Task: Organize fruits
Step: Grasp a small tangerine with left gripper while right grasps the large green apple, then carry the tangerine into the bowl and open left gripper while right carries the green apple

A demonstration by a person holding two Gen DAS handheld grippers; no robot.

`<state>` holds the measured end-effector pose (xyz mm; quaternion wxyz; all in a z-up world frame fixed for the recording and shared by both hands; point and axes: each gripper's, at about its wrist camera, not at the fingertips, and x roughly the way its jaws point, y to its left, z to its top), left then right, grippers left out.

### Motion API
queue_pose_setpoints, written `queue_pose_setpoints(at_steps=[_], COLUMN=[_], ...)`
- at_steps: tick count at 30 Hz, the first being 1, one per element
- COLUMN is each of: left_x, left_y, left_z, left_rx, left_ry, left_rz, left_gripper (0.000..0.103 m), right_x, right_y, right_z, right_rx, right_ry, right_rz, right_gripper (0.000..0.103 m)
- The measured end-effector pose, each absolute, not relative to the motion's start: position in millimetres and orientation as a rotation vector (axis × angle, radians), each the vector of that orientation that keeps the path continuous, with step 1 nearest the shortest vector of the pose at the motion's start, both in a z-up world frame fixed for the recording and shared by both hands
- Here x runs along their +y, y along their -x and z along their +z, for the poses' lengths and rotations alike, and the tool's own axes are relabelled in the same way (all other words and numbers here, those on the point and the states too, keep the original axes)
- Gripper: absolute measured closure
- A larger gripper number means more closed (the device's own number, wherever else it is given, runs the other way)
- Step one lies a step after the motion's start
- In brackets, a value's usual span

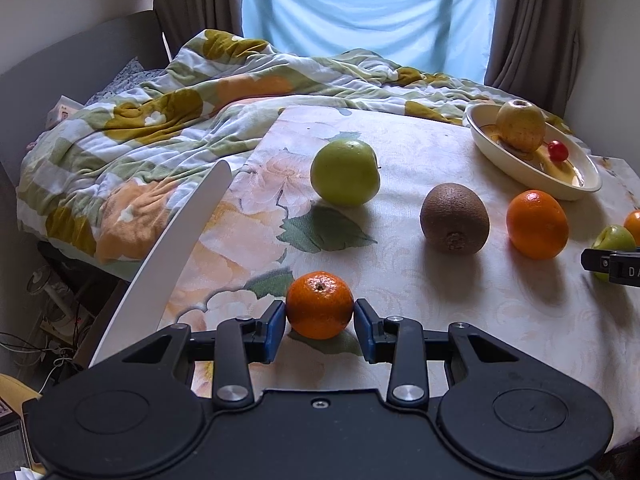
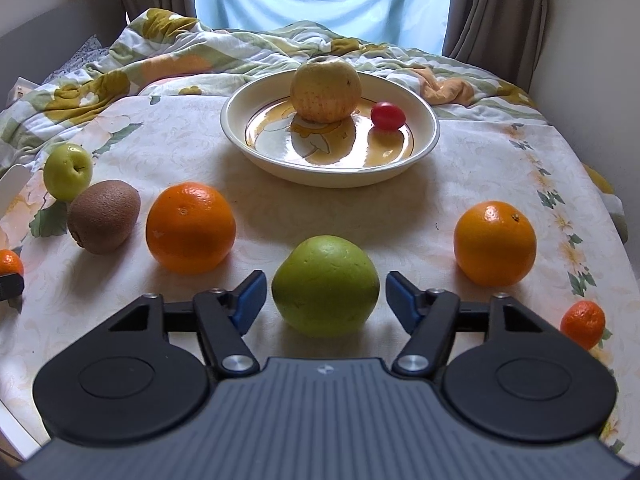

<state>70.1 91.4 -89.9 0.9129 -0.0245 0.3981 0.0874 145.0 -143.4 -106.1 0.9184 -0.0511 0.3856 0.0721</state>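
Right gripper (image 2: 326, 296), blue-padded, is spread either side of a large green apple (image 2: 325, 286), pads apart from it. Left gripper (image 1: 320, 326) is pinched on a small orange mandarin (image 1: 319, 305) on the floral tablecloth (image 1: 400, 280). Cream ceramic bowl (image 2: 256, 152) at twelve o'clock holds a yellow apple (image 2: 325, 90) and red cherry tomato (image 2: 387, 115).

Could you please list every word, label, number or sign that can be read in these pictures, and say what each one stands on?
"DA": white letters, cut off by the frame edge, on the black right gripper seen in the left wrist view.
Small white emblem on the right gripper's grey body: a mark, not letters.
Box beside the quilt: print too small to read.
Nothing readable on the fruit, the bowl or the tablecloth.
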Motion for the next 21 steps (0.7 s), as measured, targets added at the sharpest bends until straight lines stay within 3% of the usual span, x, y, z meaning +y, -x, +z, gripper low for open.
queue_pose_setpoints(at_steps=[21], left_x=[49.5], left_y=[-46.1], left_z=[-13.2], left_rx=[0.735], left_ry=[0.062], left_rz=[0.184], left_gripper=[0.062], right_x=[-172.1], right_y=[-122.4], right_z=[-48.3], right_rx=[0.741], right_ry=[0.081], right_rz=[0.239], right_gripper=[0.033])
